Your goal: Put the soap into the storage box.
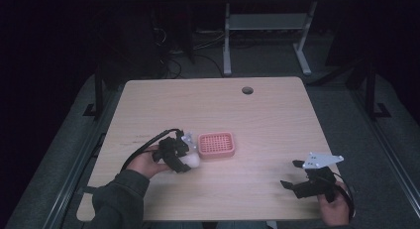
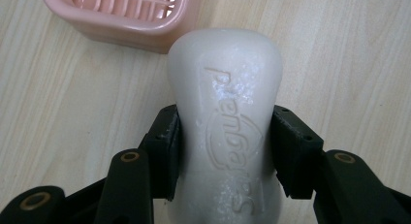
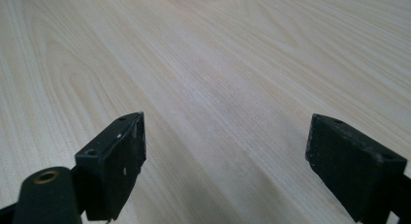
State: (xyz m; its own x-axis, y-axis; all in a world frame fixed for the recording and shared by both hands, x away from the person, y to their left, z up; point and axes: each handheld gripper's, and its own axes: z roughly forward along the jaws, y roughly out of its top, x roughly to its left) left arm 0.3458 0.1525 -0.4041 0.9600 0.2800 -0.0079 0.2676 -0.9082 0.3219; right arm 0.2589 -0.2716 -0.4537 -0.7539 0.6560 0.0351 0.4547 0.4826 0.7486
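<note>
A white bar of soap [image 2: 225, 122] with raised lettering is clamped between the black jaws of my left gripper [image 2: 225, 151]. In the high view that left gripper [image 1: 184, 158] sits left of centre, with the soap [image 1: 192, 160] just left of a pink slotted soap dish [image 1: 216, 144]. The dish [image 2: 121, 13] lies just beyond the soap's far end in the left gripper view. My right gripper [image 1: 295, 175] rests near the front right of the table, jaws wide apart and nothing between them; the right gripper view shows bare wood between the right gripper [image 3: 225, 156] pads.
The light wooden table [image 1: 277, 120] has a round cable hole [image 1: 247, 90] near its far edge. A black cable [image 1: 146, 145] trails from the left gripper. Desk legs [image 1: 227, 40] and dark floor lie beyond the table.
</note>
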